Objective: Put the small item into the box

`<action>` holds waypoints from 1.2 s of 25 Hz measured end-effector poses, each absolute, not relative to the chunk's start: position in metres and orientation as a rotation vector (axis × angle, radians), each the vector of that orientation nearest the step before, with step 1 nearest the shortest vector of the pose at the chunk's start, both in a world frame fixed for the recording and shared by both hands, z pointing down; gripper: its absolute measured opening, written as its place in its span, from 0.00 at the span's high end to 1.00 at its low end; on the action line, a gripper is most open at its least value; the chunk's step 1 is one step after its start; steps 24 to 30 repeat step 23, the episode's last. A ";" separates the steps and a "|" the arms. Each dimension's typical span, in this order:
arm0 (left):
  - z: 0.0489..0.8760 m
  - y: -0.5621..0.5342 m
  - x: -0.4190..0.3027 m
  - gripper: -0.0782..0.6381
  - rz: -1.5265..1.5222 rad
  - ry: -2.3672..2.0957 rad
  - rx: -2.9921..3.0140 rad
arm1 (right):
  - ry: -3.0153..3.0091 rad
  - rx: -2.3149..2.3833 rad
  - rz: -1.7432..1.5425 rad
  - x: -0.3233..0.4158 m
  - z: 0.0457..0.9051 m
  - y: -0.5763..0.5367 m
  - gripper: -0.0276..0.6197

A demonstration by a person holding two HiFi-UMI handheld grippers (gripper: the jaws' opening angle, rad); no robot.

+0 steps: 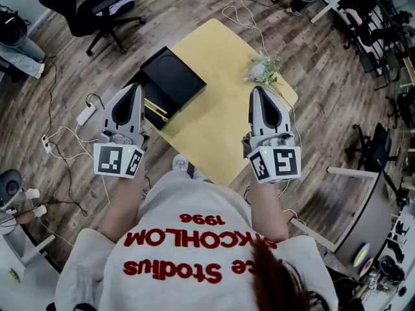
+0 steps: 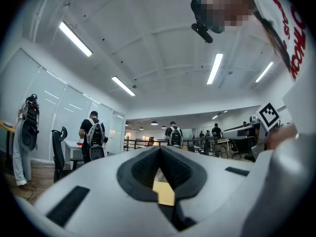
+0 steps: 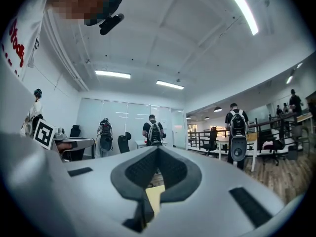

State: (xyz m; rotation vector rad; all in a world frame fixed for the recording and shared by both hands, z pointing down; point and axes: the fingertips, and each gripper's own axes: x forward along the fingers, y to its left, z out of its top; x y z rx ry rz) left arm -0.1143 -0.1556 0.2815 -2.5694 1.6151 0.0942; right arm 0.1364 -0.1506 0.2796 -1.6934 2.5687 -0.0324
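Head view: I see both forearms (image 1: 123, 203) reaching out from grey sleeves, level and roughly parallel. Each carries a claw pointing away from the body, marker cube nearest the chest. The left claw (image 1: 137, 87) sits at the table's (image 1: 214, 128) left edge, its tip against the near side of the box (image 1: 172, 80). The right claw (image 1: 257, 90) sits by the right corner, its tip just short of the sprig (image 1: 264, 69). The sprig, the small item, lies on the table's far right edge, well apart from the box. The box is black and open, sits over the left corner, and has yellow strips (image 1: 155, 109) inside. Only this view shows me the box and sprig. The gripper views look out level across the room, so I get ceiling lights (image 2: 75, 38) and people (image 3: 150, 132) with backpacks standing at desks. Of the table I get only a yellow sliver beneath the pads. In the left gripper view the jaws are together at the tip with nothing between them. The right gripper view shows the same, jaws together and empty. Each gripper view also catches the other claw's cube at its edge, at right in the left gripper view (image 2: 269, 115) and at left in the right gripper view (image 3: 44, 134).
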 end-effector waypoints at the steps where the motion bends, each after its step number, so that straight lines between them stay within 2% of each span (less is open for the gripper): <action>1: 0.281 -0.155 -0.114 0.88 0.093 1.613 -2.572 | 2.567 -1.696 -0.032 0.137 0.279 -0.150 0.95; 30: 0.272 -0.154 -0.109 0.88 0.113 1.594 -2.577 | 2.547 -1.710 -0.015 0.137 0.268 -0.146 0.95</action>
